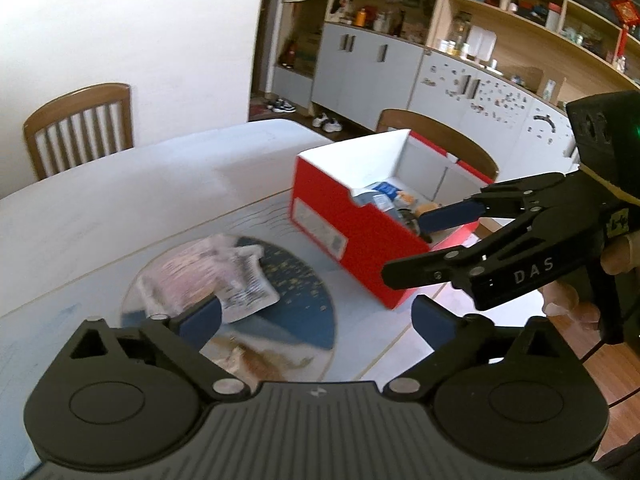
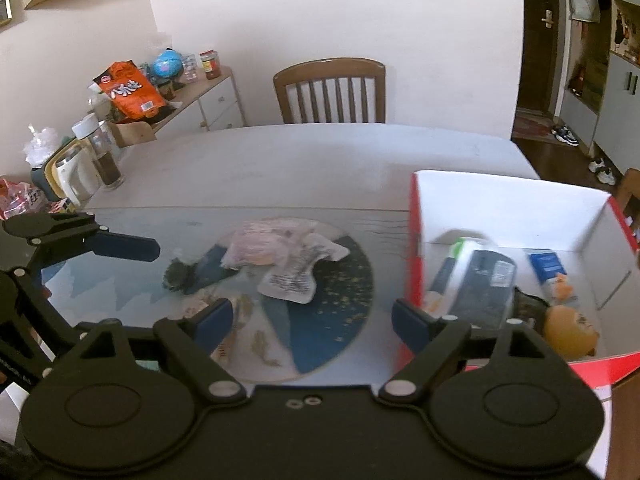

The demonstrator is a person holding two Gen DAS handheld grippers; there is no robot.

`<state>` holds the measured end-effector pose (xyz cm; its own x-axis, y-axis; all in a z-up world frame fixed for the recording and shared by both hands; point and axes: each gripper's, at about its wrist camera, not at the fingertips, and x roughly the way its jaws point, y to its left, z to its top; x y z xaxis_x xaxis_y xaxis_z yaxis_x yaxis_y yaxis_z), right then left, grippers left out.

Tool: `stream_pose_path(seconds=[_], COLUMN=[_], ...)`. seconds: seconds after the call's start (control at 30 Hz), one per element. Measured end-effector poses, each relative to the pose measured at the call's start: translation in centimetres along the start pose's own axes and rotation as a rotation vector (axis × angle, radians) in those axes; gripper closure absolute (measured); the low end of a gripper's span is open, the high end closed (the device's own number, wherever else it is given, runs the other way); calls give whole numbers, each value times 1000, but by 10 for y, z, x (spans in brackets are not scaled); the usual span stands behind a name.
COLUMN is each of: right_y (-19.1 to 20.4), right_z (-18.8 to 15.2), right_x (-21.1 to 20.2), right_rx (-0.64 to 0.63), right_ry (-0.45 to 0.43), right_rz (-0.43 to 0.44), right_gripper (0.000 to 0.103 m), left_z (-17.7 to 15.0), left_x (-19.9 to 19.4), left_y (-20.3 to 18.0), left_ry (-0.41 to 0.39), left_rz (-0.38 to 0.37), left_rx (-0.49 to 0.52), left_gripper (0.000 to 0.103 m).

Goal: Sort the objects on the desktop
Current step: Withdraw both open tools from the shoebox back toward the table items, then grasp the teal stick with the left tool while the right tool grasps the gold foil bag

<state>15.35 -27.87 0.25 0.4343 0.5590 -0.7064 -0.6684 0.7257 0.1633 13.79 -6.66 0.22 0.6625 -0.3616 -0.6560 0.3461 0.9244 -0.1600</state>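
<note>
My table [image 2: 320, 152] is pale, daylight washing its top. Behind it a plain white wall [image 2: 340, 12], one slat-backed wooden chair [image 2: 330, 90] pushed against the far edge. Left of the chair, a low white sideboard [image 2: 216, 102] crowded with jars and a small globe [image 2: 167, 63]. Right of the chair, a dark doorway onto wood floor [image 2: 560, 156]. Beyond the table's other side, a grey-and-wood shelf unit [image 1: 460, 40]; shoes [image 1: 326, 122] at its foot.
</note>
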Motion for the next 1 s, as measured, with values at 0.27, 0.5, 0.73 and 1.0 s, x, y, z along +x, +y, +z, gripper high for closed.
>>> stream_pose_path(seconds=[0.27,0.5,0.73,1.0], right_y=[22,33,43,53], right_z=[-6,-11,-15,-15], right_x=[12,21,29,39], right_rx=[-23,-30,-63,-100], right_ry=[6,3,17,28], right_rz=[1,2,2,16], right_gripper=[16,15,15,15], left_z=[-25,-42,-56,-71], left_x=[-13,-17,-17,-16], left_y=[25,36,46,53], left_ry=[-14,-21,-25,-25], left_rz=[47,100,139,171], left_rx=[-52,-55,-79,-88], left_gripper=[0,0,0,0])
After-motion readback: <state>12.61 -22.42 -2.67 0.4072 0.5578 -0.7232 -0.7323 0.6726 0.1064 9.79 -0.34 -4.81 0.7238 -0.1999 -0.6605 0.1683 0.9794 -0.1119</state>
